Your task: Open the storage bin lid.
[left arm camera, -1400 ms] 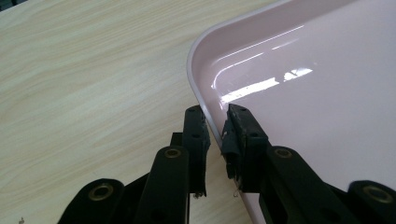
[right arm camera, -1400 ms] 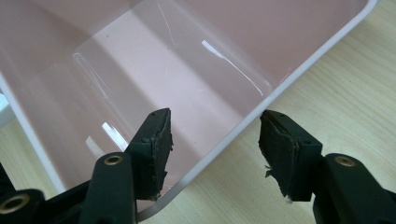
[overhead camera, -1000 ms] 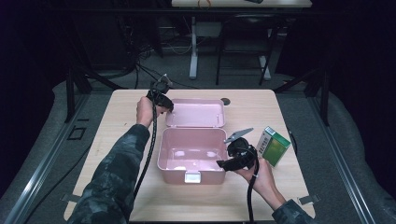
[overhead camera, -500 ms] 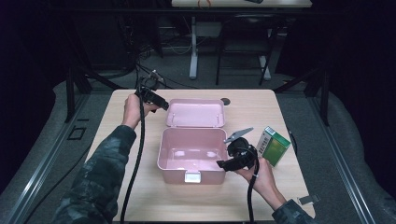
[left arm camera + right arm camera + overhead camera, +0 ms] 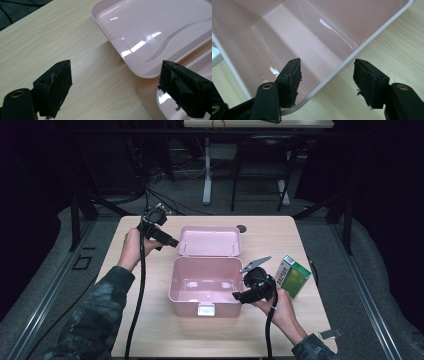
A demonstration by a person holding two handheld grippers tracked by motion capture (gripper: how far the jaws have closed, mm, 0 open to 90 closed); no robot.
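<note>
While the pink box [image 5: 205, 285] sits open at frame centre, lid [image 5: 209, 240] laid flat behind: opening done, filling not begun. Left gripper [image 5: 172, 242], jaws just spread wide and empty, beside the lid's left corner; right gripper [image 5: 325, 80] straddling the box's right rim, unclamped. Green carton [image 5: 293, 276] waiting at right.

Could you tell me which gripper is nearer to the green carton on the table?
The right gripper, at the pink box's right wall, is just left of the green carton. The left gripper is across the table, by the open lid.

The box [image 5: 205, 285] and its flung-back lid [image 5: 209, 241] were pale glossy pink, with a white latch [image 5: 205, 309]. The surface [image 5: 165, 330] was light wood grain. A carton [image 5: 293, 276] was green with a white end. Both sleeves [image 5: 95, 320] bore dark camouflage, and the jaws were black.
</note>
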